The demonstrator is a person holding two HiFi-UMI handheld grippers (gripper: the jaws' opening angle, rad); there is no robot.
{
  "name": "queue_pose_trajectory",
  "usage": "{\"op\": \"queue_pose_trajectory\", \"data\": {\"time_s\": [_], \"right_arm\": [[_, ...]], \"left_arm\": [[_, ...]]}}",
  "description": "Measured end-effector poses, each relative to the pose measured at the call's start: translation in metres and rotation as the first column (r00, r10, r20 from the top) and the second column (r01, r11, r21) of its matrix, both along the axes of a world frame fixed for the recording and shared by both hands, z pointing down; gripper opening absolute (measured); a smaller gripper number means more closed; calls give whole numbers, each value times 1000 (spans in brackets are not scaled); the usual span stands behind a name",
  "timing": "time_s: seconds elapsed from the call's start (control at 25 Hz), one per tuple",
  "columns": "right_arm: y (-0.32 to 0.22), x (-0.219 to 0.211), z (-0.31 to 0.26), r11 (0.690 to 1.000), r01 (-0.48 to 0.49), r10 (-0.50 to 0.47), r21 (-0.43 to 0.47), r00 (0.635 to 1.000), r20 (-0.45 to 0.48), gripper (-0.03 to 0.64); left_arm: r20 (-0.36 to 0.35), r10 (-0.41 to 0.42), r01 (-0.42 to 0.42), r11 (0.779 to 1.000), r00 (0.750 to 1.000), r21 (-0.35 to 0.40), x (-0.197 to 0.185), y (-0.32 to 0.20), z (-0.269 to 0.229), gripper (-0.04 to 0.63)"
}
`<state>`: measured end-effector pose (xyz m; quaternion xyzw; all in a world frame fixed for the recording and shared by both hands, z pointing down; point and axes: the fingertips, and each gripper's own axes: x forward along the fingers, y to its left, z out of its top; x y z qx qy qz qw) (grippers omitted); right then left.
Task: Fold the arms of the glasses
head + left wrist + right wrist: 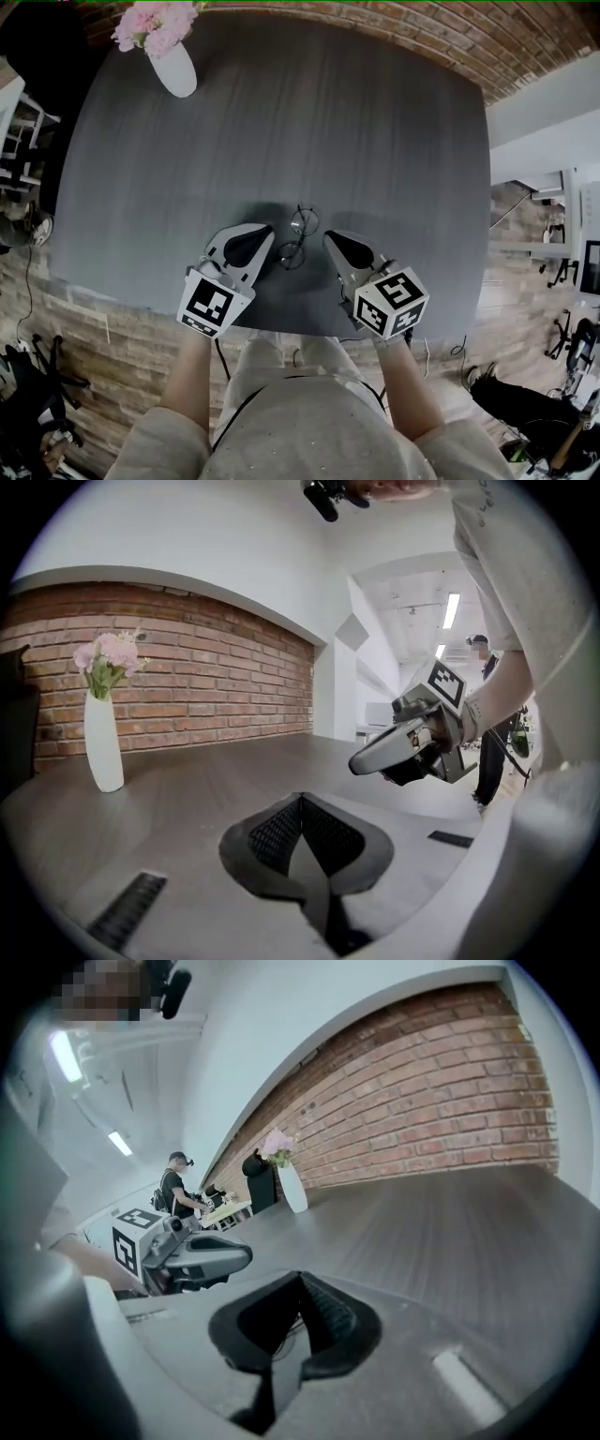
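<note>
**Glasses waiting between two closed grippers, folding not begun**

A dark grey tabletop (281, 122) is stretching away toward a brick wall (441, 33). A white vase (176, 70) of pink flowers is standing well beyond the left gripper (267, 231), out of the way. The person is standing at the near edge and holding both grippers low over the surface, tips pointing inward toward each other.

The glasses (297, 238) are lying on the tabletop in the gap between the two grippers. They are just to the right of the left gripper's tip and just to the left of the right gripper (329, 238). Neither gripper appears to be touching them.

In the left gripper view the ribbed pads are meeting at the tip with nothing between them. The right gripper view is showing the same: pads pressed together and empty, with a thin line of the wire frame showing on the tabletop below them.

The frame is too small in the head view to tell how its arms are sitting. A thin line is reaching away from the farther lens, which may be an arm standing open. Judging from that and from the empty grippers, the task seems to be at its very start. By that reading both arms are waiting to be folded. One gripper will probably be needed to steady the frame while the other is swinging an arm inward.
</note>
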<state>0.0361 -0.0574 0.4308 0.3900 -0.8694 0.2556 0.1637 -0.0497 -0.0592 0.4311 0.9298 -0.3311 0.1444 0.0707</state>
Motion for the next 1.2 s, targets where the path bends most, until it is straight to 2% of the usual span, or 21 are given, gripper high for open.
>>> {"op": "queue_pose_trajectory", "data": {"time_s": [0.28,0.68,0.88,1.04,1.2], "right_arm": [[-10,10,-51,986,-10,8,164,1000,12,2],[-14,8,-111,957,8,-20,291,999,41,2],[-17,4,-139,933,21,-36,358,999,36,2],[-17,3,-160,913,29,-44,406,999,29,2],[-20,2,-179,893,38,-50,449,999,15,2]], "left_arm": [[-69,-91,95,994,993,62,-15,-8,-49,-2],[-106,-144,158,978,984,139,-24,-9,-110,-2],[-117,-162,181,967,980,177,-26,-9,-135,-2],[-153,-181,211,953,971,215,-29,-12,-157,0],[-138,-205,233,944,969,234,-36,-15,-172,-2]]}}
